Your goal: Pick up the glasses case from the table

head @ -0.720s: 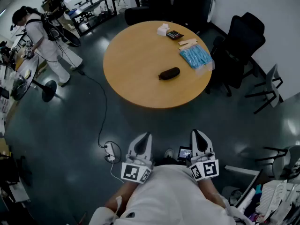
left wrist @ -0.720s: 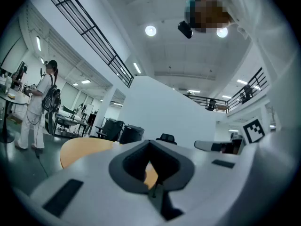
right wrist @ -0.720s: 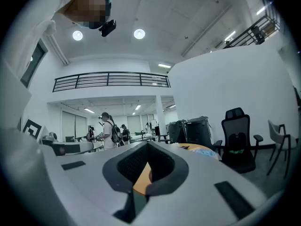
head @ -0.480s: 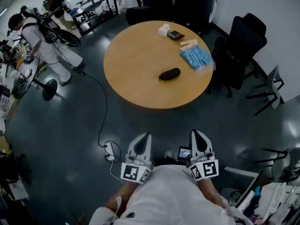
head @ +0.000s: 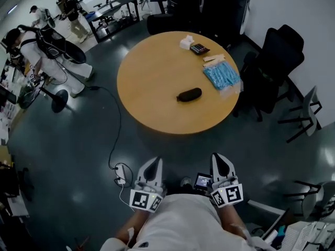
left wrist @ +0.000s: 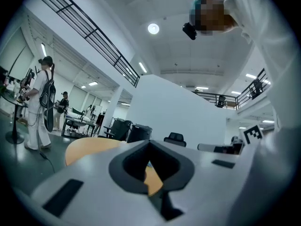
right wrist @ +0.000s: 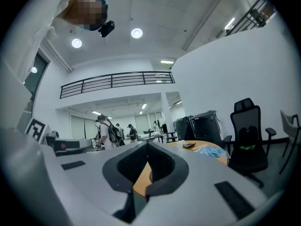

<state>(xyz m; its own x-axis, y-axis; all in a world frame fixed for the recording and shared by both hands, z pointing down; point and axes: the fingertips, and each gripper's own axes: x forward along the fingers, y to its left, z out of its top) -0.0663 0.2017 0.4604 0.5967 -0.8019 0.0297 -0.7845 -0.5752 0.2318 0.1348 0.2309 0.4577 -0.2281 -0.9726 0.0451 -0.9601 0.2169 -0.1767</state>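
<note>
The black glasses case (head: 189, 94) lies near the middle of the round wooden table (head: 152, 82), far ahead of both grippers. My left gripper (head: 156, 161) and right gripper (head: 219, 157) are held side by side close to the person's body, well short of the table's near edge. Both point level toward the table with their jaws together and nothing between them. In the left gripper view the closed left gripper (left wrist: 149, 142) fills the lower half, with the table's edge (left wrist: 84, 147) behind it. The right gripper view shows the right gripper (right wrist: 148, 145) shut the same way; the case is hidden in both.
On the table's far right lie a blue packet (head: 221, 76), wooden sticks (head: 213, 59), a calculator (head: 199, 48) and a white box (head: 185, 42). Black office chairs (head: 272, 61) stand at the right. A cable and power strip (head: 121, 172) lie on the floor. People (head: 36, 51) stand at the left.
The table and case sit a little lower in the head view, and both grippers have dropped slightly toward the bottom edge. The people at the left have shifted. Both jaws stay together.
</note>
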